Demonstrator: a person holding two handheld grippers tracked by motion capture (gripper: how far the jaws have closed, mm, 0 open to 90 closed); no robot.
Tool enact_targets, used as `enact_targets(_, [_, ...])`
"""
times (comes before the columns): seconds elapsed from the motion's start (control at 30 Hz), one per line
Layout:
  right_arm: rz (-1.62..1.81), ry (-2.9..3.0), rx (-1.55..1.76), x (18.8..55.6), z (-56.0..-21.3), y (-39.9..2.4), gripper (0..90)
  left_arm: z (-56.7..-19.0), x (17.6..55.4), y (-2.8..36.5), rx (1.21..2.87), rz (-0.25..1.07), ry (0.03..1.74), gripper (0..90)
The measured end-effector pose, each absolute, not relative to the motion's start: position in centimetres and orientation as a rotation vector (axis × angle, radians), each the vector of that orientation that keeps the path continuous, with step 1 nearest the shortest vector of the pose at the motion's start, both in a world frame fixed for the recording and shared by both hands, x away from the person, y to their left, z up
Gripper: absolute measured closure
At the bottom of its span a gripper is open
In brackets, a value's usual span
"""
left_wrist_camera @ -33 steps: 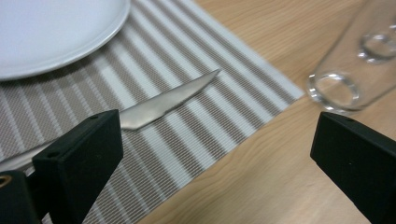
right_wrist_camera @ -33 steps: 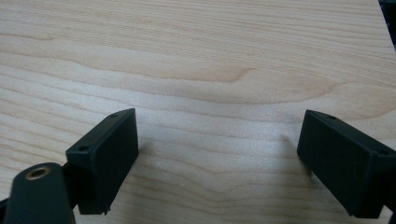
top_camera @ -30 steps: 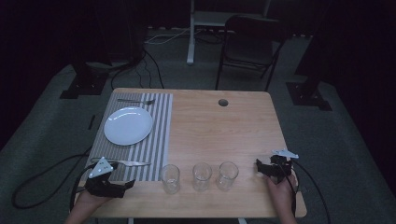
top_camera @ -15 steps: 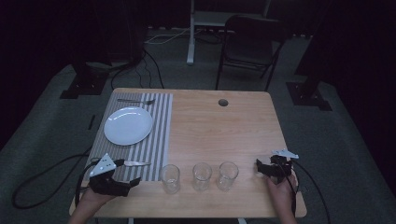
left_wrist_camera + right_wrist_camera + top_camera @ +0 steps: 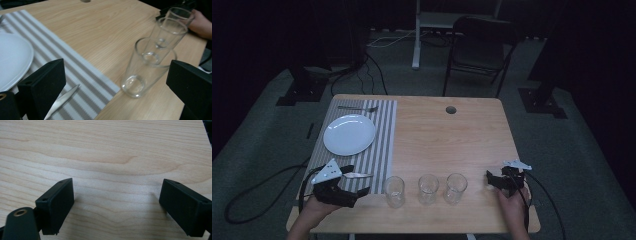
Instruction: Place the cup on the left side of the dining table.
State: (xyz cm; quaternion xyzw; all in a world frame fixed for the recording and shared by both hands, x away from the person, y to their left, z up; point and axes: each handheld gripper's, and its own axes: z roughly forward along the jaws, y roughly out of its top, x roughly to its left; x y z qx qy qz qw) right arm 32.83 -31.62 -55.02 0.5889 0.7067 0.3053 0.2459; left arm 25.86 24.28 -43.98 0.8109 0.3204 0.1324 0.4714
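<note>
Glass (image 5: pixel 146 67) near left gripper (image 5: pixel 117 82), jaws apart

Cut off and unclear
The plate (image 5: pixel 12 60) runs off the left gripper view's edge; the utensil (image 5: pixel 357 108) beyond it looks like a fork.

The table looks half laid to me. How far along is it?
Seemingly early. Done: a plate on the striped mat, a fork beyond it, a knife at the near edge. In hand: nothing; the left hand-held gripper and right hand-held gripper are open and empty. Probably left: three glasses lined up off the mat.
</note>
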Motion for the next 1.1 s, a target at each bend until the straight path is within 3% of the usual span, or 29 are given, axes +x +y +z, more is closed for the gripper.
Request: enact_targets(1.1, [0.833, 1.929, 1.605, 32.8, -55.0, -31.6, 12.2, -41.9, 28.3, 16.4, 2.163, 0.23, 0.614, 3.0])
